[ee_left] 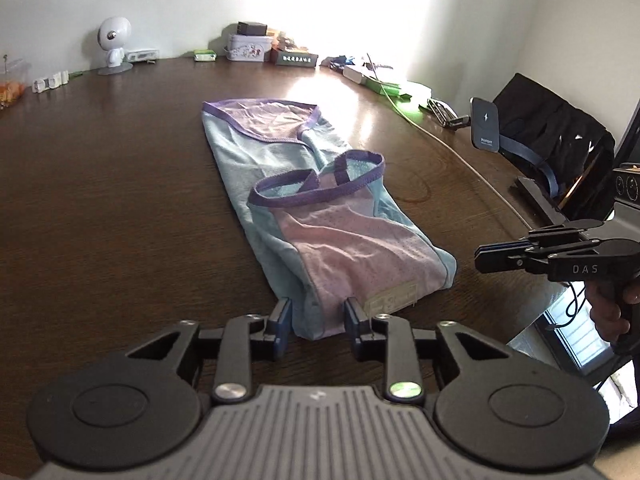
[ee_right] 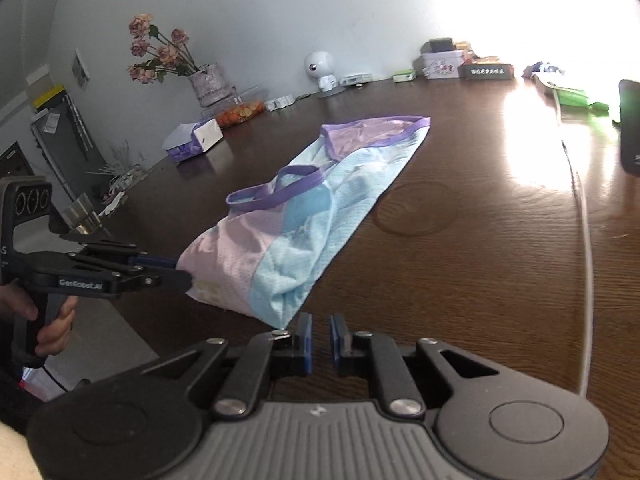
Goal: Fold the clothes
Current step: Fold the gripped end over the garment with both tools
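Observation:
A light blue and pink mesh tank top with purple trim (ee_left: 320,208) lies folded lengthwise on the dark wooden table (ee_left: 100,200); it also shows in the right wrist view (ee_right: 304,216). My left gripper (ee_left: 318,316) is open, its fingers either side of the near hem, which looks slightly lifted in the right wrist view. It also shows at the left of the right wrist view (ee_right: 180,270). My right gripper (ee_right: 320,334) is narrowly open and empty, just off the garment's near blue corner. In the left wrist view it (ee_left: 480,258) hovers to the right of the garment.
Along the table's far edge stand a white round-headed figure (ee_left: 114,44), a tin box (ee_left: 248,46), small boxes and green items (ee_left: 390,88). A white cable (ee_right: 586,240) runs along the right. A flower vase (ee_right: 210,82) and tissue box (ee_right: 196,140) are at the left.

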Demonstrator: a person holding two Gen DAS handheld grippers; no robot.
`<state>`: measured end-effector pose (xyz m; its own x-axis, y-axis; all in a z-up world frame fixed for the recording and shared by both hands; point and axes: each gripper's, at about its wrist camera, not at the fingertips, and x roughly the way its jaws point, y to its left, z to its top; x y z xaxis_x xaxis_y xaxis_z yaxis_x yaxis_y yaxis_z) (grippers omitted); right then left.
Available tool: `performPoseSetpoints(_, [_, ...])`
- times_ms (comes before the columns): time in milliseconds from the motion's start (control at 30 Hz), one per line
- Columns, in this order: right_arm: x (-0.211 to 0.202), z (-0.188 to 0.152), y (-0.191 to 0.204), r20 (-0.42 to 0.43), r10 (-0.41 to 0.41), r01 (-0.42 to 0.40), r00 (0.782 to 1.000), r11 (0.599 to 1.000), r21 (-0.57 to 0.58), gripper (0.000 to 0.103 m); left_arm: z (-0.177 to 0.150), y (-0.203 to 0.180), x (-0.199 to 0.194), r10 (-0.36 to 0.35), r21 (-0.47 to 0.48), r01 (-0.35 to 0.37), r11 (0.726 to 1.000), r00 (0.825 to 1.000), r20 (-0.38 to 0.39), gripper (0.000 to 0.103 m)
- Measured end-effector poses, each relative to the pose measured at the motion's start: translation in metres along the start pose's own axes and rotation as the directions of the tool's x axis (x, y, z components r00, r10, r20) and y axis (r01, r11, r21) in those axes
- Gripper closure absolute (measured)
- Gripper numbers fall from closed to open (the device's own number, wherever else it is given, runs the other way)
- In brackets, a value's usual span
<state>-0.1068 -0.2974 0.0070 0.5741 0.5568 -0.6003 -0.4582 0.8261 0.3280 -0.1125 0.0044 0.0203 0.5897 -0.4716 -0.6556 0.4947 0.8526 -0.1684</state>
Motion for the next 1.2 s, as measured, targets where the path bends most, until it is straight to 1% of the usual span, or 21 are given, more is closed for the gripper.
performPoseSetpoints(33, [-0.006,0.000,0.000,0.023,-0.006,0.006,1.000,1.000,-0.017,0.090,-0.003,-0.002,-0.004,-0.003,0.014,0.003,1.000,1.000,0.014,0.053])
performPoseSetpoints(67, [-0.012,0.001,0.002,0.050,0.002,0.000,0.999,0.999,-0.044,0.087,-0.006,-0.003,-0.008,-0.006,0.027,0.005,1.000,1.000,0.028,0.047])
performPoseSetpoints(100, [-0.016,0.001,0.005,0.072,0.013,-0.007,0.997,0.997,-0.076,0.079,-0.008,-0.005,-0.012,-0.010,0.041,0.008,0.999,0.999,0.043,0.040])
performPoseSetpoints(133, [-0.018,0.000,0.011,0.089,0.027,-0.017,0.996,0.993,-0.113,0.071,-0.011,-0.007,-0.016,-0.013,0.054,0.010,0.998,0.998,0.057,0.037])
performPoseSetpoints(167, [-0.019,-0.002,0.017,0.102,0.045,-0.029,0.994,0.988,-0.150,0.058,-0.014,-0.008,-0.020,-0.017,0.068,0.012,0.998,0.997,0.071,0.037])
performPoseSetpoints(200, [-0.017,-0.005,0.023,0.106,0.062,-0.042,0.992,0.982,-0.183,0.055,-0.017,-0.010,-0.024,-0.021,0.082,0.014,0.997,0.996,0.085,0.037])
performPoseSetpoints(333, [-0.001,-0.013,0.045,0.087,0.087,-0.058,0.992,0.955,-0.290,0.055,-0.025,-0.017,-0.010,0.027,0.138,-0.035,0.990,0.998,0.059,0.037])
performPoseSetpoints(467, [0.016,-0.013,0.052,0.060,0.051,-0.027,0.997,0.941,-0.339,0.057,-0.025,-0.009,-0.003,0.008,0.125,-0.015,0.992,0.998,0.060,0.040])
performPoseSetpoints(567, [0.025,-0.011,0.049,0.059,0.025,-0.002,0.998,0.936,-0.352,0.059,-0.021,0.002,0.003,-0.005,0.101,0.000,0.995,0.999,0.048,0.063])
performPoseSetpoints(600, [0.029,-0.009,0.048,0.056,0.026,-0.005,0.998,0.938,-0.347,0.067,-0.020,0.005,0.005,-0.013,0.098,0.009,0.995,0.999,0.039,0.072])
performPoseSetpoints(667, [0.036,-0.007,0.045,0.051,0.042,-0.023,0.998,0.944,-0.330,0.080,-0.020,0.007,0.007,-0.032,0.109,0.028,0.994,0.999,0.041,0.076])
performPoseSetpoints(733, [0.041,-0.009,0.045,0.063,0.052,-0.029,0.997,0.946,-0.324,0.085,-0.018,0.007,0.008,-0.048,0.116,0.044,0.992,0.998,0.031,0.084])
performPoseSetpoints(767, [0.040,-0.010,0.045,0.068,0.054,-0.029,0.996,0.946,-0.322,0.095,-0.018,0.008,0.006,-0.058,0.113,0.055,0.992,0.998,0.027,0.086])
performPoseSetpoints(800, [0.038,-0.011,0.044,0.066,0.061,-0.037,0.996,0.948,-0.316,0.097,-0.018,0.008,0.004,-0.074,0.113,0.071,0.991,0.997,0.028,0.089])
performPoseSetpoints(900, [0.028,-0.018,0.043,0.049,0.099,-0.080,0.994,0.950,-0.302,0.098,-0.022,0.002,-0.007,-0.091,0.148,0.087,0.985,0.996,0.018,0.089])
performPoseSetpoints(967, [0.021,-0.024,0.045,0.043,0.112,-0.094,0.993,0.949,-0.301,0.098,-0.027,-0.002,-0.012,-0.079,0.158,0.073,0.985,0.996,0.030,0.081])
performPoseSetpoints(1033, [0.019,-0.027,0.048,0.048,0.103,-0.084,0.994,0.949,-0.303,0.092,-0.030,-0.007,-0.012,-0.071,0.193,0.060,0.979,0.996,0.048,0.059])
performPoseSetpoints(1067, [0.020,-0.027,0.049,0.048,0.101,-0.081,0.994,0.946,-0.313,0.088,-0.032,-0.009,-0.013,-0.067,0.212,0.054,0.976,0.996,0.057,0.058])
performPoseSetpoints(1133, [0.021,-0.028,0.053,0.049,0.104,-0.081,0.993,0.934,-0.347,0.081,-0.032,-0.011,-0.008,-0.052,0.229,0.038,0.973,0.997,0.055,0.061])
performPoseSetpoints(1167, [0.022,-0.028,0.055,0.051,0.102,-0.077,0.993,0.930,-0.360,0.080,-0.032,-0.011,-0.005,-0.048,0.232,0.036,0.972,0.998,0.044,0.068])
performPoseSetpoints(1200, [0.023,-0.029,0.056,0.056,0.093,-0.066,0.994,0.927,-0.370,0.085,-0.032,-0.009,-0.002,-0.046,0.232,0.034,0.972,0.998,0.046,0.082])
